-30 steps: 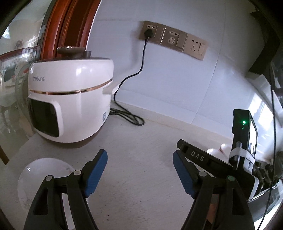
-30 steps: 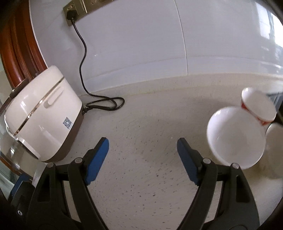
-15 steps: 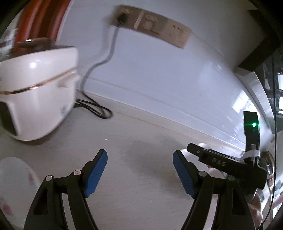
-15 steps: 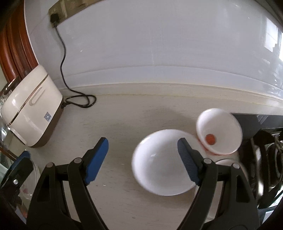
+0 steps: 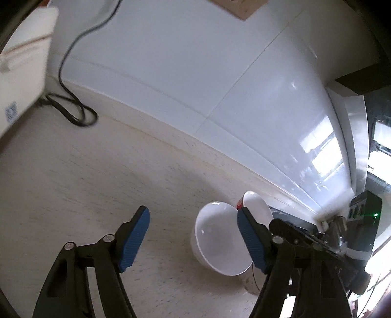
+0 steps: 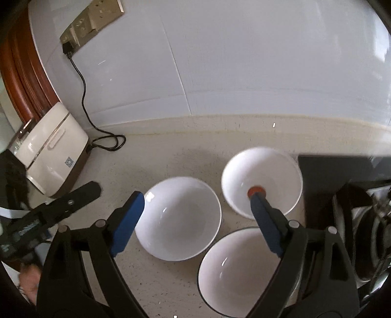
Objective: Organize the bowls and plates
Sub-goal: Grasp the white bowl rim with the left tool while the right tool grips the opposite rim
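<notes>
A pale speckled table runs along a glossy white tiled wall, with a cream rice cooker standing at its left end, its black cord looping up to a brass-coloured socket strip. A dark hob sits at the right.

A second ago both cameras looked mostly at the cooker and bare table; now both have swung to the right and the crockery fills the view. Three white bowls are bunched together on the table beside the hob: a plain bowl in the middle, a bowl with an orange-red mark in its well behind and to the right of it, and a dark-rimmed bowl nearest the camera, whose rim looks to overlap or touch the plain one.

The right gripper hangs above them with its blue pads spread wide, nothing between them; the plain bowl shows in the gap. The left gripper is likewise spread and empty, pointed toward the same plain bowl from the left side, with the marked bowl just behind it.

To my eye, the search is over and the approach has begun: the plain bowl looks the likely first pick, probably for nesting, though no rim is gripped yet.
</notes>
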`<action>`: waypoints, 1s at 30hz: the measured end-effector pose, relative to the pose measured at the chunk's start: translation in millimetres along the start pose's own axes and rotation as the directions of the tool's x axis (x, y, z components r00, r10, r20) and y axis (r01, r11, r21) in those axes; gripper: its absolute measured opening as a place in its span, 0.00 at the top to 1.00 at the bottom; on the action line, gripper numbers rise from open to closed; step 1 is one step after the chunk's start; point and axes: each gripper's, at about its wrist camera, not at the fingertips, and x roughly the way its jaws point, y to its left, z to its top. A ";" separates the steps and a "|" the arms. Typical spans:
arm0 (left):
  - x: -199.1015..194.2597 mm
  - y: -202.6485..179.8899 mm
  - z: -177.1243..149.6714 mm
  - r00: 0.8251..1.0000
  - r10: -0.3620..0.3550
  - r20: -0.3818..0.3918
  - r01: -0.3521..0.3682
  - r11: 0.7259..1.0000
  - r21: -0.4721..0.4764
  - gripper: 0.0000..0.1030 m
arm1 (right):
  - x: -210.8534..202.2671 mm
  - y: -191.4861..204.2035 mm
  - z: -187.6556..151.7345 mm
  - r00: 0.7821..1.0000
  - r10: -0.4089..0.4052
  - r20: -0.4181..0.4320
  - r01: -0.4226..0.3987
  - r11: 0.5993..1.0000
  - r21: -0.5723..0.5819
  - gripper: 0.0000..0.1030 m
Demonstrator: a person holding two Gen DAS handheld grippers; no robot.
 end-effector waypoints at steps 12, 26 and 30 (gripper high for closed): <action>44.0 12.5 -16.7 0.990 -0.088 -0.106 0.086 0.996 -0.028 0.52 | 4.4 -13.6 -6.9 0.995 0.094 -0.027 -0.093 0.995 0.046 0.14; 49.3 9.2 -16.6 0.988 -0.110 -0.110 0.107 0.994 -0.025 0.58 | 23.3 -5.0 -15.6 0.979 0.166 -0.118 -0.162 0.986 0.041 0.41; 50.4 10.0 -16.5 0.988 -0.110 -0.113 0.107 0.994 -0.030 0.59 | 21.4 -8.1 -16.0 0.981 0.162 -0.103 -0.157 0.986 0.053 0.41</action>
